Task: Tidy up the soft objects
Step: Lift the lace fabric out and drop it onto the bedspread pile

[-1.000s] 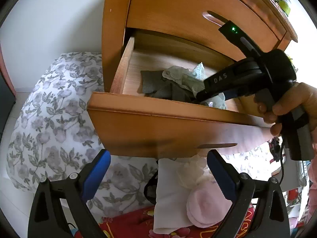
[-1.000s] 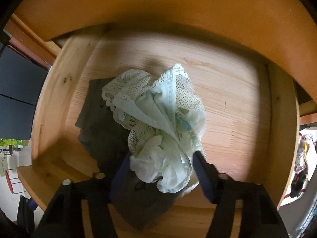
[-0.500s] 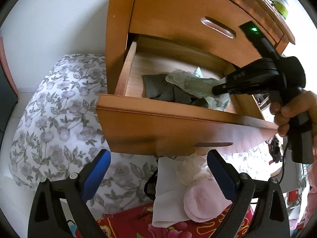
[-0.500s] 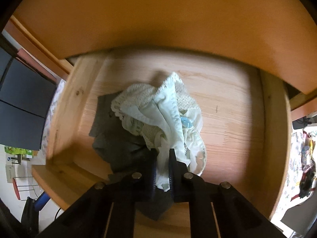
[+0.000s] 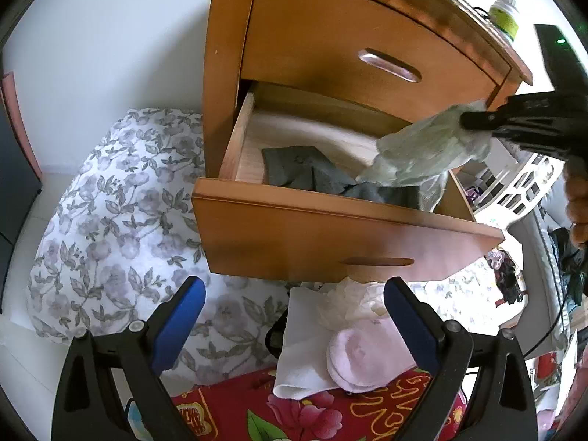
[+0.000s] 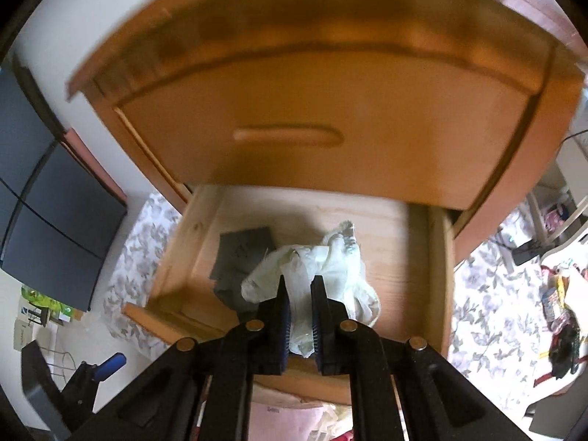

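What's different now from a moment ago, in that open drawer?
The right tool closed its jaws on the pale green cloth and lifted it up out of the drawer; its lower end hangs just above the grey cloth. The grey cloth stayed in the drawer. The left tool stayed open, holding nothing.

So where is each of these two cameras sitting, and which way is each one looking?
Left wrist: on the left gripper, open, facing the open drawer from in front; the other hand shows.
Right wrist: on the right gripper, looking down into the drawer, shut on the pale green garment.
Both show the drawer, the grey cloth, the garment and each other's gripper.
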Available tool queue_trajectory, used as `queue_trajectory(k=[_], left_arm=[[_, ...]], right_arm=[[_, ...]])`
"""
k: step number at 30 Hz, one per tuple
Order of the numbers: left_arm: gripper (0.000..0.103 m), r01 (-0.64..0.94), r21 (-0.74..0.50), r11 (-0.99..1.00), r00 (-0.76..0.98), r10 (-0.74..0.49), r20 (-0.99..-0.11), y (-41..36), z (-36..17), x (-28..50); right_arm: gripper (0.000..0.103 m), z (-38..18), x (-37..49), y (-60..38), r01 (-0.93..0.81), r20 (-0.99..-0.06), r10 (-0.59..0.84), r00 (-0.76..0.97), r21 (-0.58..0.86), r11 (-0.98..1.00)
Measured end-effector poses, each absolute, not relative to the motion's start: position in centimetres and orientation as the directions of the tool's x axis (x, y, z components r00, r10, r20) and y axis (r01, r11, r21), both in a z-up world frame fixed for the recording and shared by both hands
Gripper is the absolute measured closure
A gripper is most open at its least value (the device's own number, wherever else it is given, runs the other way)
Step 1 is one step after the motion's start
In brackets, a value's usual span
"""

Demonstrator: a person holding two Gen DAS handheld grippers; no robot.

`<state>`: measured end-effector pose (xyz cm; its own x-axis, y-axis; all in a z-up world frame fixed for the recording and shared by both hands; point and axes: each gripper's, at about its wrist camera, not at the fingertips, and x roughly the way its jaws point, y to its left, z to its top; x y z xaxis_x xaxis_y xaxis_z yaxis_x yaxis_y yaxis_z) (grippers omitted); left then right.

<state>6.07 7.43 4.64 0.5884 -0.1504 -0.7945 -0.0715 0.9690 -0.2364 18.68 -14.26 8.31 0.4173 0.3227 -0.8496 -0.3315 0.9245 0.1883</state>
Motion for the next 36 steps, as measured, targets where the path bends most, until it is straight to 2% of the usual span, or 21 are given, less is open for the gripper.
queue_trajectory(k=[14, 24, 31, 36], left_arm=[[0.005, -0.068, -0.211, 0.975, 0.618, -0.125, -0.776, 6.2, 7.0, 3.9], [0.005, -0.092, -0.215, 0.972, 0.629, -0.111, -0.77, 5.9, 7.9, 2.7], [0.005, -0.124, -0.231, 0.965, 0.631, -0.103, -0.769, 6.3, 8.1, 2.2], [0.005, -0.137, -0.239, 0.961, 0.627, -0.102, -0.772, 6.8, 7.9, 2.0]], right_arm=[[0.093, 17.8, 9.9, -18.3, -0.405, -0.679, 0.44, 0.588, 0.224, 0.887], [0.092, 21.6, 3.1, -21.0, -0.466, -0.579, 0.501, 0.643, 0.223, 0.856], [0.092, 21.0, 0.5, -21.7, -0.482, -0.584, 0.51, 0.632, 0.219, 0.848], [0.092, 18.5, 0.1, -21.3, -0.48, -0.635, 0.5, 0.589, 0.223, 0.849]])
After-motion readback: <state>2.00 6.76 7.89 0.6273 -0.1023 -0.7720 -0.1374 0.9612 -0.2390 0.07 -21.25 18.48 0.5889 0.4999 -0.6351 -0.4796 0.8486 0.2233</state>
